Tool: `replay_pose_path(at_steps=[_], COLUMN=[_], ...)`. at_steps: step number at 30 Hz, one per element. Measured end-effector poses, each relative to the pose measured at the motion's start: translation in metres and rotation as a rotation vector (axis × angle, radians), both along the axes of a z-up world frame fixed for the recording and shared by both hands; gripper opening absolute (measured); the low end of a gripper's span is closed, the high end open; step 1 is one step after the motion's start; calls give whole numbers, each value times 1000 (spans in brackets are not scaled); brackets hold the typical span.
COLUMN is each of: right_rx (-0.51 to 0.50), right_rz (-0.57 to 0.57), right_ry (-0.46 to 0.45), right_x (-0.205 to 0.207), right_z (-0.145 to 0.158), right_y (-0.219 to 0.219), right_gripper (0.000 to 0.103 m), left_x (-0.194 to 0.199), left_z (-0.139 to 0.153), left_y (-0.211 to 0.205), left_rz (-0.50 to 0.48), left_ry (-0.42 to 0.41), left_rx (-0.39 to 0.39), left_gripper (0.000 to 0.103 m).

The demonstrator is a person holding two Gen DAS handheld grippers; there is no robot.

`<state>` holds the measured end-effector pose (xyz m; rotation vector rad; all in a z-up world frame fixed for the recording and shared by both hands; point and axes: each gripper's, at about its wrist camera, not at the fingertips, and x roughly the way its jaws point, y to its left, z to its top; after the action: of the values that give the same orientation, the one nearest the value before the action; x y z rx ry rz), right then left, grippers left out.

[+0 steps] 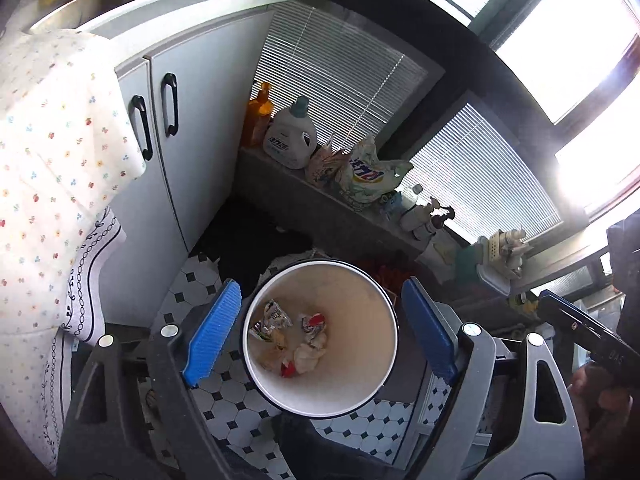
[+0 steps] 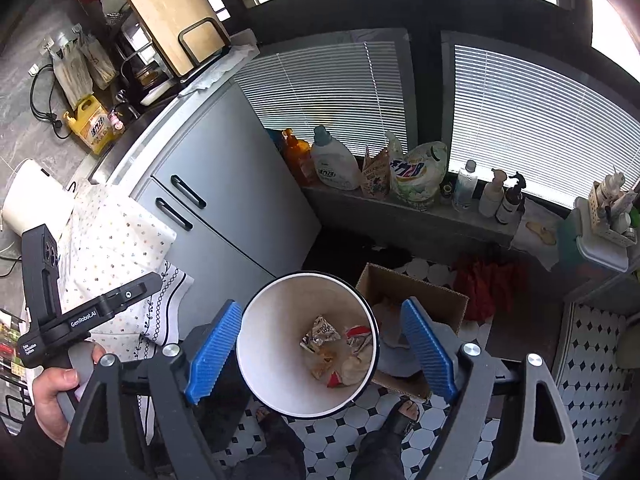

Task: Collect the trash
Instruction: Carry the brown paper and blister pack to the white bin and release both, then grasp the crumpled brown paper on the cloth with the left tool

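The left gripper (image 1: 320, 334) stands released, its blue ribbed pads (image 1: 212, 334) spread wide with nothing pressed between them. Seen between the pads, below the gripper, is a white waste bin (image 1: 352, 376) with a dark rim, standing on the black-and-white tiled floor (image 1: 236, 400). The right gripper (image 2: 322, 344) is likewise released, its blue pads (image 2: 214, 350) wide apart and touching nothing, and the same bin (image 2: 272, 364) shows between them from the other side.

At the bottom of the bin lies the collected trash: a crumpled silver foil wrapper (image 1: 272, 318), a red-and-white wrapper (image 1: 314, 324) beside it, and some pale crumpled paper (image 1: 306, 356) nearer the bin wall. In the right wrist view the foil wrapper (image 2: 322, 334) and the red-and-white wrapper (image 2: 358, 334) sit close together on the bin floor.

Just behind the bin, an open cardboard box (image 2: 416, 288) rests on the floor, and a red cloth (image 2: 486, 284) lies farther back near the wall. A person's hand (image 2: 56, 396) grips the handle of the left device at the left edge of the right wrist view, and two feet in dark sandals (image 2: 402, 412) stand on the tiles below the bin.

To the left, a flower-printed cloth (image 1: 52, 152) hangs against a grey cabinet (image 1: 192, 128) with black handles. Along the low ledge (image 1: 288, 196) under the window blinds stand an orange bottle (image 1: 258, 118), a white detergent jug (image 1: 292, 136) and a detergent refill pouch (image 1: 370, 174). On the surface above the cabinet, a wooden cutting board (image 2: 176, 20) leans in a black rack.
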<state>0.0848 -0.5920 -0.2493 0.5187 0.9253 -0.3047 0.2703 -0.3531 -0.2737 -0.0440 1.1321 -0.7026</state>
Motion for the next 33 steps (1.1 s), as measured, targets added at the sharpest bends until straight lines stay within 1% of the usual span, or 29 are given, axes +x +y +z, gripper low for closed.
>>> replay_pose_path(at_steps=[1, 3, 9, 12, 15, 22, 24, 26, 27, 30, 33], right_rx=[-6, -22, -33, -77, -102, -112, -123, -144, -150, -160, -144], right_rz=[4, 11, 50, 68, 110, 230, 280, 317, 335, 391, 463], right_ry=[-12, -34, -76, -110, -136, -160, -173, -172, -172, -190, -211], right_x=[3, 10, 36, 50, 64, 102, 111, 123, 128, 142, 157], right_z=[4, 11, 25, 35, 44, 53, 55, 56, 56, 59, 61], right_y=[5, 15, 44, 63, 85, 144, 164, 184, 193, 223, 255], right_gripper=[88, 96, 95, 95, 95, 95, 95, 95, 95, 95, 95], left_x=[2, 6, 12, 13, 12, 6, 2, -2, -3, -7, -12], left_z=[6, 18, 52, 65, 76, 95, 101, 105, 107, 110, 115], left_y=[7, 23, 73, 100, 130, 208, 232, 255, 266, 300, 329], left_rz=[15, 48, 159, 225, 312, 482, 556, 662, 699, 779, 862], left_ry=[-14, -40, -132, -168, -210, -248, -276, -306, -310, -314, -345], left_rx=[0, 1, 3, 6, 25, 28, 30, 67, 74, 82, 123], left_gripper=[84, 86, 95, 96, 97, 97, 97, 97, 97, 97, 97])
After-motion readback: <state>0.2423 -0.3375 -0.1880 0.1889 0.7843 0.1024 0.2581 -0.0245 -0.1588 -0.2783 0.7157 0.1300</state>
